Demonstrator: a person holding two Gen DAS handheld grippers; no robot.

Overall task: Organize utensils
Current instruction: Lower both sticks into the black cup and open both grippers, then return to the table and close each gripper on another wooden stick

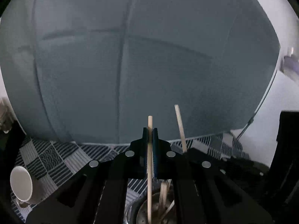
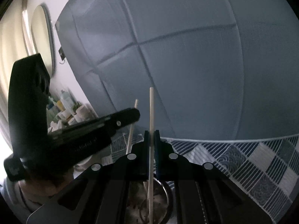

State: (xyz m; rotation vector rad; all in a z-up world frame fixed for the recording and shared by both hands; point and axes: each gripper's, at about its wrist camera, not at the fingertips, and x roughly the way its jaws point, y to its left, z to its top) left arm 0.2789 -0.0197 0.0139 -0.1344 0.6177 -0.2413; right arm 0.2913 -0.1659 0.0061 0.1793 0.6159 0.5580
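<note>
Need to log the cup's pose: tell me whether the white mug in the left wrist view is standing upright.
No. The white mug lies tipped on its side on the patterned tablecloth, its open mouth facing the camera.

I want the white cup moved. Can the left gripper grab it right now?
Probably not yet. The left gripper is shut on a chopstick above the metal holder. The white cup lies unblocked on its left, so it must drop the chopstick first.

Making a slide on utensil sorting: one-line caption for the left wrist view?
Left hand-held gripper shut on a chopstick above a metal holder, white mug lying on the patterned cloth.
</note>
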